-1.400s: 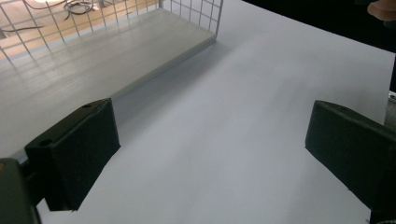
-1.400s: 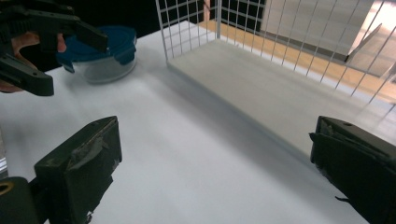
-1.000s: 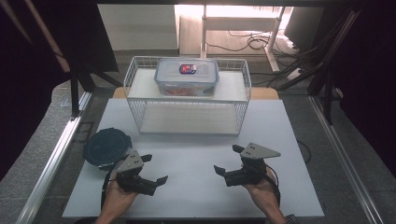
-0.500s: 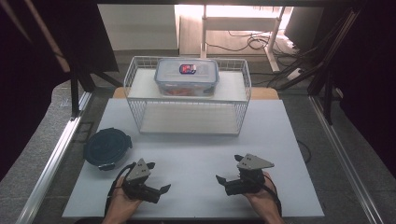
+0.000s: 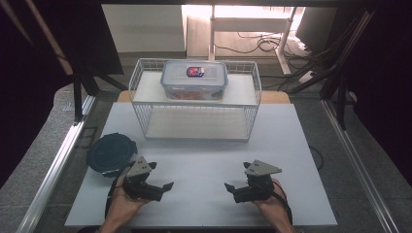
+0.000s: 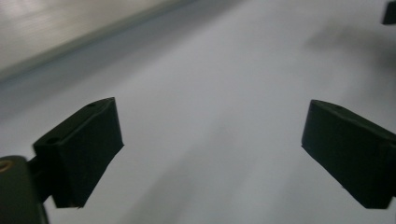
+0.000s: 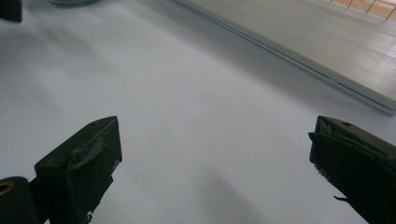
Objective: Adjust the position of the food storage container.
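While both tools rest low near the front edge of the white desk, the left gripper and right gripper face each other with jaws spread and empty. A sensible opening is probably to lift toward the white wire basket at the back edge. Inside sits a clear rectangular plastic lidded container; a dark round lid lies by the left edge.

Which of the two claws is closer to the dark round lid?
The left claw; the dark round lid lies right beside it, while the right claw is across the board.
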